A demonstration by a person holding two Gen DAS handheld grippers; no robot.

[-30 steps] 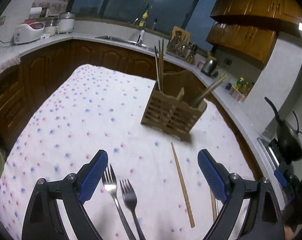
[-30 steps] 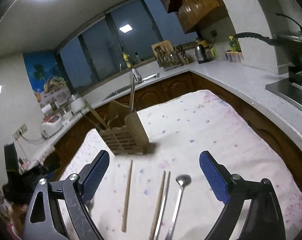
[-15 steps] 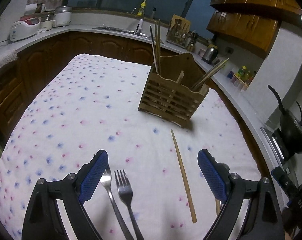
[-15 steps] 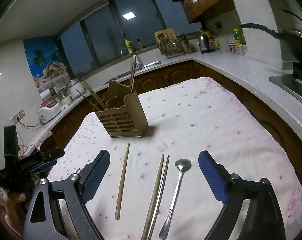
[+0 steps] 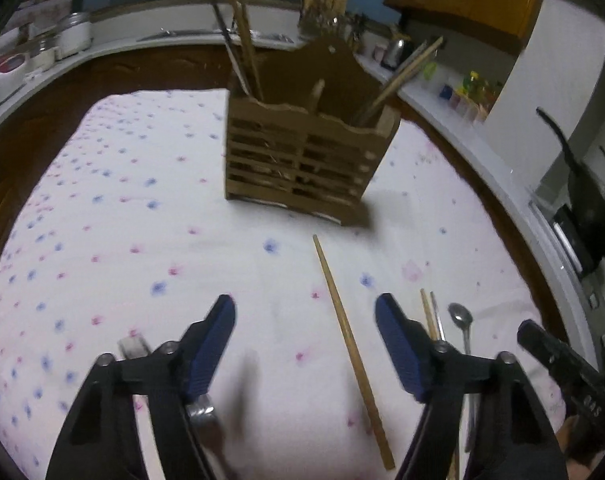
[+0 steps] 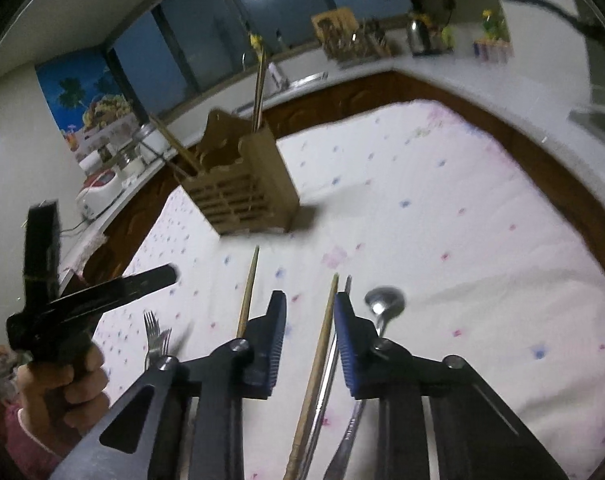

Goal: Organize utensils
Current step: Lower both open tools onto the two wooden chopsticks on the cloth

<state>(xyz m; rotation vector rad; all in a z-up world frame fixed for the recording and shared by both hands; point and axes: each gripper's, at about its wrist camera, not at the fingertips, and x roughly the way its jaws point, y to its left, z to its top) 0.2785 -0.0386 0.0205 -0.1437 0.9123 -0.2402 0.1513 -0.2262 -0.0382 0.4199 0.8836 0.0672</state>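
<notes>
A slatted wooden utensil holder [image 5: 306,168] [image 6: 246,192] stands mid-table with chopsticks sticking out of it. My left gripper [image 5: 306,320] hovers over a lone wooden chopstick [image 5: 342,320] [image 6: 248,296], which lies between its closing jaws untouched. Two forks [image 5: 200,412] [image 6: 156,328] lie under its left finger. My right gripper [image 6: 310,340] is low over a wooden chopstick [image 6: 322,344], which sits in the narrow gap of its closing jaws. A metal chopstick [image 6: 348,282] runs beneath the right pad, and a spoon [image 6: 384,300] [image 5: 460,320] lies just right of it.
The table wears a white cloth with pink and blue dots [image 5: 122,220]. A person's hand [image 6: 70,380] holds the left gripper's handle at the table's left. A dark wok [image 5: 590,216] sits on the stove to the right. A rice cooker [image 6: 98,188] and a kettle [image 6: 420,36] stand on the counters.
The left gripper shifted right from the forks to over the lone chopstick, and its jaws narrowed. The right gripper sank toward the chopstick pair and its jaws closed most of the way.
</notes>
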